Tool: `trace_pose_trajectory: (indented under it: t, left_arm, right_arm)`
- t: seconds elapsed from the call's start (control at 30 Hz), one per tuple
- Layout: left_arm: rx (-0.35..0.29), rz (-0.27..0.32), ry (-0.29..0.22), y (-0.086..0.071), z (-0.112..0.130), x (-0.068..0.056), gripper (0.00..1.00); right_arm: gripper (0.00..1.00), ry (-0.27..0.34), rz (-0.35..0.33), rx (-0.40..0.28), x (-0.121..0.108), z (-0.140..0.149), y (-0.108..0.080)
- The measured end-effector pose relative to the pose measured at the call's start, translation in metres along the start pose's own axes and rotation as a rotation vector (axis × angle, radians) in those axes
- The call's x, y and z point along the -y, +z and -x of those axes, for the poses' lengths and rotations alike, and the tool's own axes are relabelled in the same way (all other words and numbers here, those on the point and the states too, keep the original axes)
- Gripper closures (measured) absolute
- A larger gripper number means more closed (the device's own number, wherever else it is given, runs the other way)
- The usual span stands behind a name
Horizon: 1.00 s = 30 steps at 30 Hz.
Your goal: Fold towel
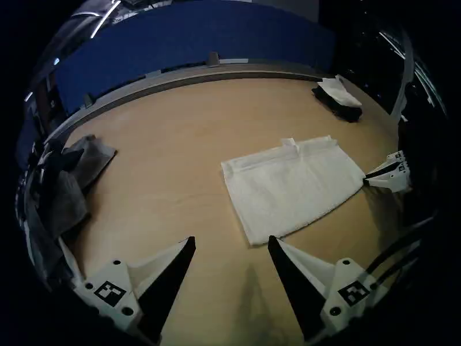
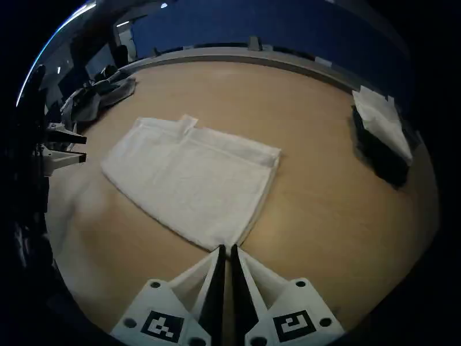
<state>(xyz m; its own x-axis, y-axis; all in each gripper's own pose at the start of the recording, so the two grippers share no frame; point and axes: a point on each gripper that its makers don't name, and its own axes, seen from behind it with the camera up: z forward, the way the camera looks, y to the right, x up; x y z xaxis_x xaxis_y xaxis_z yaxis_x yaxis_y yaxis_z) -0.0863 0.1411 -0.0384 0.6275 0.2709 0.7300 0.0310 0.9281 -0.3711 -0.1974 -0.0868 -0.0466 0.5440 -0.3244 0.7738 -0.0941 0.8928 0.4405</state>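
left gripper: held low over the near edge of the wooden table, pointing across it; its two fingers are spread wide apart with nothing between them. the right tip sits just beside the towel's near edge.
right gripper: low at the towel's corner, fingers drawn almost together with a thin dark slit left between them. the tips meet the corner, but i cannot tell whether cloth is pinched between them. in the left gripper view it reaches in from the right side to that corner.
towel: white, folded into a rough rectangle, lying flat near the middle of the table, a small tab sticking out on its far edge; layered edges show along one side.
folded stack: white cloth on dark cloth, far right of the table, well apart from the towel.
grey cloths: a crumpled heap at the left edge.
blue partition: behind the table.
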Motion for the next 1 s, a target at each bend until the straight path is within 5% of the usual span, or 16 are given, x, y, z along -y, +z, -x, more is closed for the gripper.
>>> trace_pose_trajectory:
  t: [0.57, 1.0]
  left_arm:
    - [-0.010, 0.000, -0.004, -0.004, -0.004, 0.003, 0.06]
    - [-0.024, -0.007, -0.013, -0.012, -0.007, 0.007, 0.06]
  right_arm:
    - [0.94, -0.018, -0.014, -0.037, 0.004, -0.021, -0.013]
    - [0.94, -0.084, -0.040, -0.098, 0.023, -0.064, -0.025]
